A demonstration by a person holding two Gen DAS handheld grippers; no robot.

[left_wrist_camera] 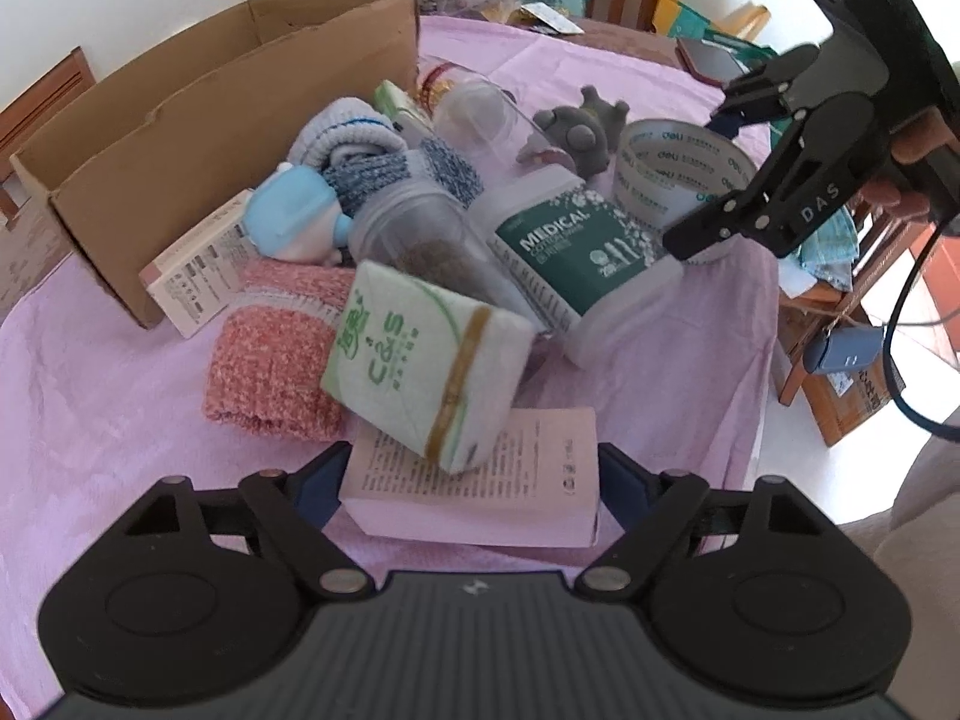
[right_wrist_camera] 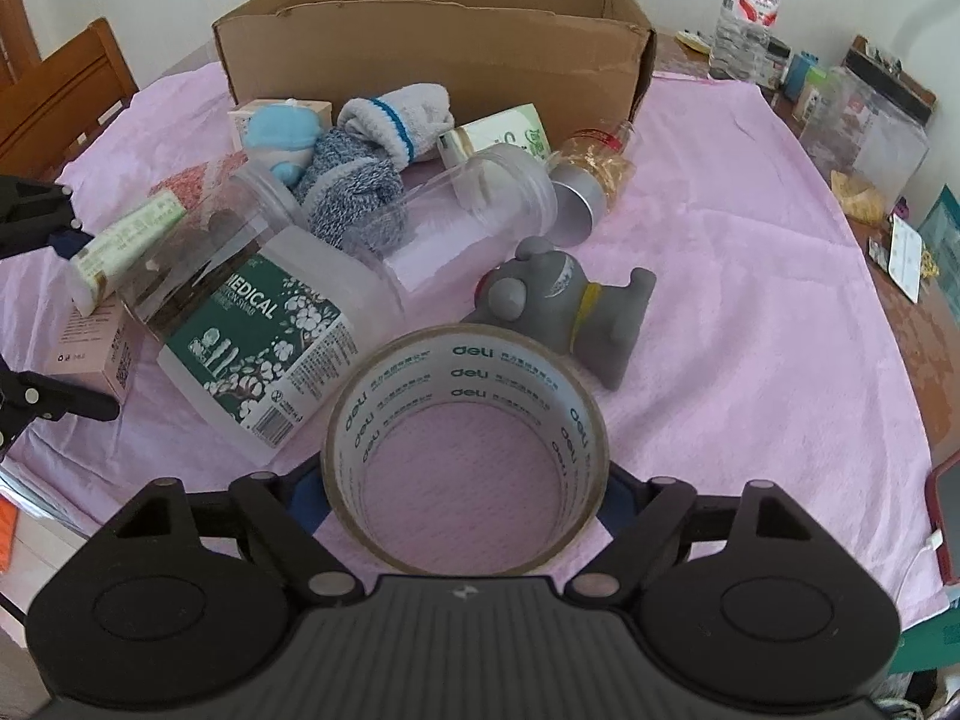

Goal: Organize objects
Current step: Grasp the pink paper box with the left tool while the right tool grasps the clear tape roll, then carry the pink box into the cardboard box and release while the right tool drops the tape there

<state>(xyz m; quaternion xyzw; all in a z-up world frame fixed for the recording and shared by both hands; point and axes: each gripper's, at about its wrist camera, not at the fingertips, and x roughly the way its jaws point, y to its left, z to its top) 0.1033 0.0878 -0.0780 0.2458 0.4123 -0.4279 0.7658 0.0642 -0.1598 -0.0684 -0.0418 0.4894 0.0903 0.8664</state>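
Note:
My left gripper (left_wrist_camera: pixel 474 480) has its blue pads against both sides of a pink printed box (left_wrist_camera: pixel 480 498) lying on the pink tablecloth (left_wrist_camera: pixel 96 408). A green-and-white tissue pack (left_wrist_camera: pixel 420 372) leans tilted on that box. My right gripper (right_wrist_camera: pixel 465 492) is closed around a roll of clear tape (right_wrist_camera: pixel 465 450) standing on its edge, one pad on each side. Just behind lie a medical cotton swab tub (right_wrist_camera: pixel 252 324), a grey rubber toy (right_wrist_camera: pixel 558 306), clear jars (right_wrist_camera: pixel 480 198), rolled socks (right_wrist_camera: pixel 360 180) and a blue toy (right_wrist_camera: pixel 282 132).
An open cardboard box (right_wrist_camera: pixel 432 54) stands behind the pile. A red knitted cloth (left_wrist_camera: pixel 264 360) and a small white carton (left_wrist_camera: pixel 198 270) lie left of it. A water bottle (right_wrist_camera: pixel 747 12), a clear container (right_wrist_camera: pixel 864 132) and wooden chairs (right_wrist_camera: pixel 66 108) ring the table; a phone (right_wrist_camera: pixel 948 528) lies at the right edge.

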